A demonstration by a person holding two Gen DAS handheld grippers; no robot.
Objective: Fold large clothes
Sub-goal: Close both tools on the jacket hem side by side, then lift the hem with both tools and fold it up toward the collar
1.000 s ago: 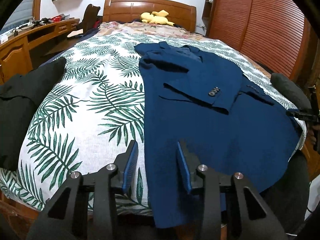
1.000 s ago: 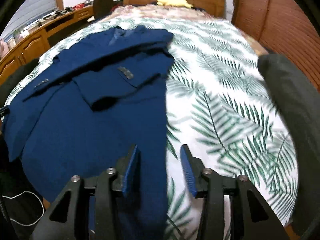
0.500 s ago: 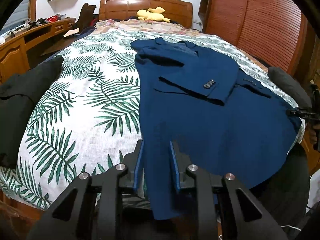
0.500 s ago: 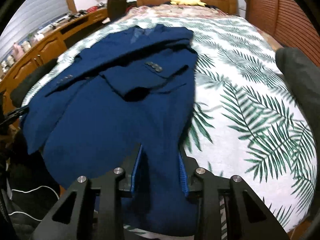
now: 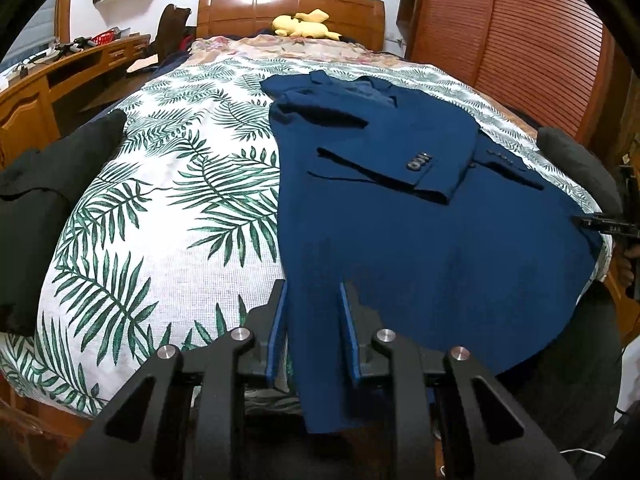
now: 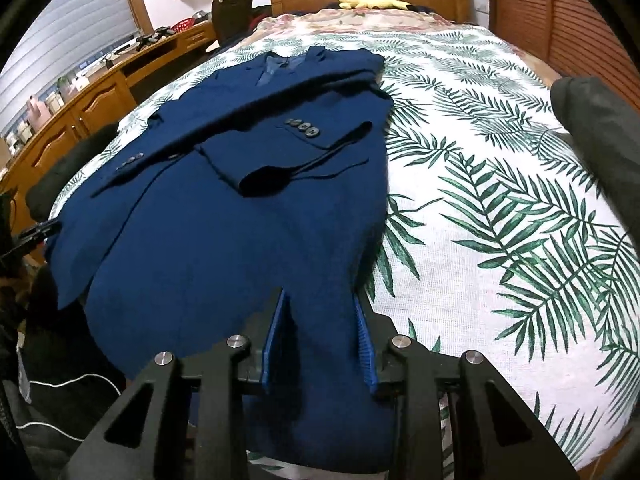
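Note:
A navy blue suit jacket (image 5: 400,200) lies flat on the leaf-print bedspread (image 5: 168,216), collar toward the headboard, both sleeves folded across its front. Its hem hangs over the foot edge of the bed. My left gripper (image 5: 312,300) is shut on the hem at the jacket's left bottom corner, fabric passing between the blue pads. In the right wrist view the same jacket (image 6: 224,216) fills the left half, and my right gripper (image 6: 320,308) is shut on the hem at its right bottom corner.
A black garment (image 5: 36,208) lies on the bed's left edge, a dark grey one (image 5: 576,164) on the right edge. A yellow plush toy (image 5: 304,26) sits by the wooden headboard. A wooden desk (image 5: 48,84) runs along the left, a slatted wardrobe (image 5: 520,40) along the right.
Both grippers moved forward over the jacket's hem and closed on it, from wide open a second ago. The hem corners now lift slightly between the pads.

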